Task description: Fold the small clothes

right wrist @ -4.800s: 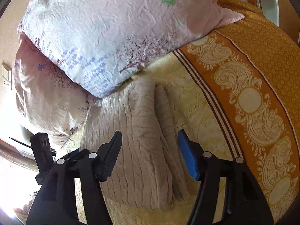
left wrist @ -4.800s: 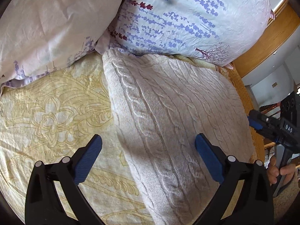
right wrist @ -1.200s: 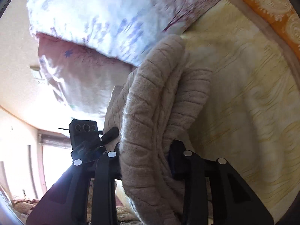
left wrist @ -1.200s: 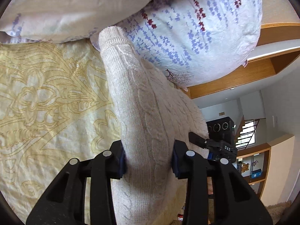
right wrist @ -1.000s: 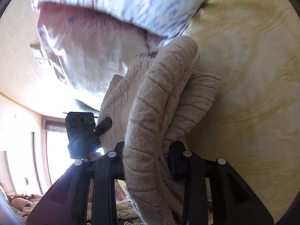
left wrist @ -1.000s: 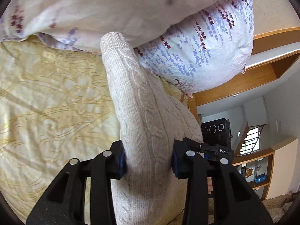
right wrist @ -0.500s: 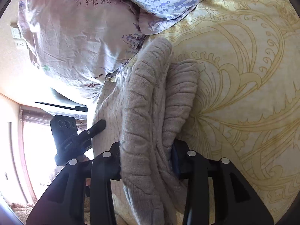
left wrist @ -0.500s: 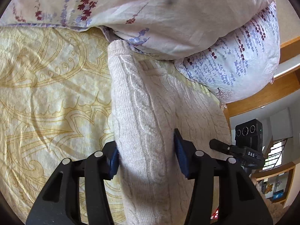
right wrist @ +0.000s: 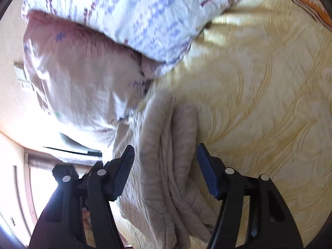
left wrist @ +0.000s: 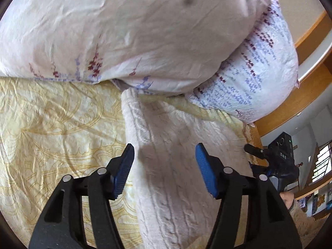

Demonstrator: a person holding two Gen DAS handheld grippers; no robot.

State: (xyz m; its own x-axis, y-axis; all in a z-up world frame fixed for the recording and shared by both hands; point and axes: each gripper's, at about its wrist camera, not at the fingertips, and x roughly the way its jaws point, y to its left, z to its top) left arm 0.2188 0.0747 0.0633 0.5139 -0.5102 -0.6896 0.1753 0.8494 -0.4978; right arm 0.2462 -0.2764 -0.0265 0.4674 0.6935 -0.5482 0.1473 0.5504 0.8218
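A folded cream cable-knit sweater [left wrist: 176, 155] lies on the yellow patterned bedspread [left wrist: 51, 124], its far end tucked against the pillows. My left gripper [left wrist: 164, 166] is open, its blue pads on either side of the sweater's left folded edge, apart from it. In the right wrist view the sweater [right wrist: 166, 155] shows its stacked folded layers. My right gripper [right wrist: 165, 168] is open, straddling that edge without holding it. The right gripper also shows in the left wrist view [left wrist: 278, 159].
Two floral pillows [left wrist: 145, 31] [left wrist: 259, 72] press against the sweater's far end. A wooden headboard [left wrist: 300, 95] stands at the right. The orange border of the bedspread [right wrist: 307, 6] runs along the far right.
Both grippers have opened and let go of the sweater, which was carried leftwards along the pillows and now lies on the bedspread.
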